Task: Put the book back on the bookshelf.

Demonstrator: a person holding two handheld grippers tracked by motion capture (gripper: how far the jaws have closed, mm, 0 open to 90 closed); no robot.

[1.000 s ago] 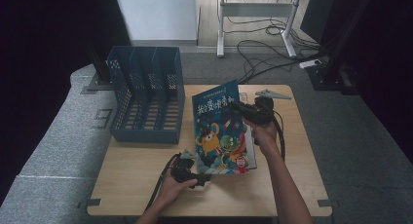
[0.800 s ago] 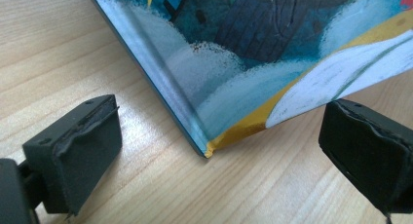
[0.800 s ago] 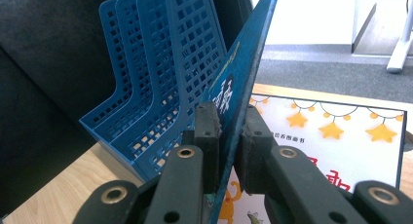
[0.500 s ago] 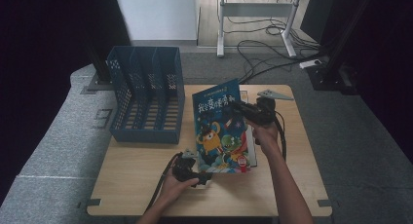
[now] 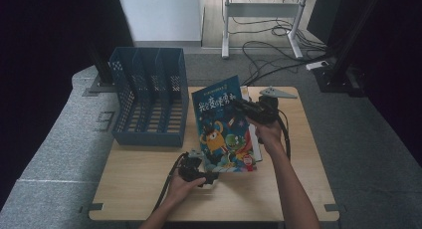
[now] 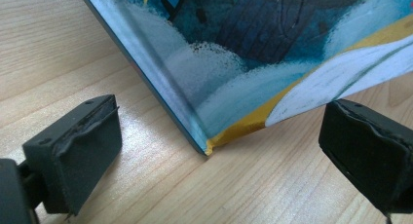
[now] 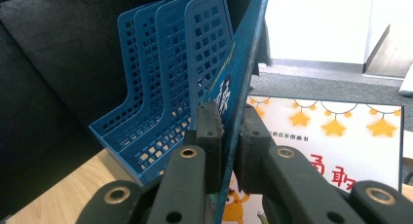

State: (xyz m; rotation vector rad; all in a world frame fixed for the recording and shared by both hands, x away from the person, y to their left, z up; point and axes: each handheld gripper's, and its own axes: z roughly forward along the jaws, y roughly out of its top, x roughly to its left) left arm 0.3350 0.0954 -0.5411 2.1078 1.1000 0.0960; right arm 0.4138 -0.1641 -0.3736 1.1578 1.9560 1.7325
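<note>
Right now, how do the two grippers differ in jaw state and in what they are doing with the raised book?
The right gripper is shut on the blue book, pinching its upper edge; the left gripper is open, its jaws either side of the book's lower corner without pressing it. The right sits high, the left low by the table. Both are hand-held with black jaws.

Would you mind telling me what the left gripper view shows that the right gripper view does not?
The left gripper view shows the left tool open, its pads apart on either side of the blue picture book's lower corner, which rests on the wooden table. The right gripper view shows the right tool shut on that book's edge, the blue file rack behind it, and a second book with stars lying flat. Both show the blue picture book and the table.
</note>
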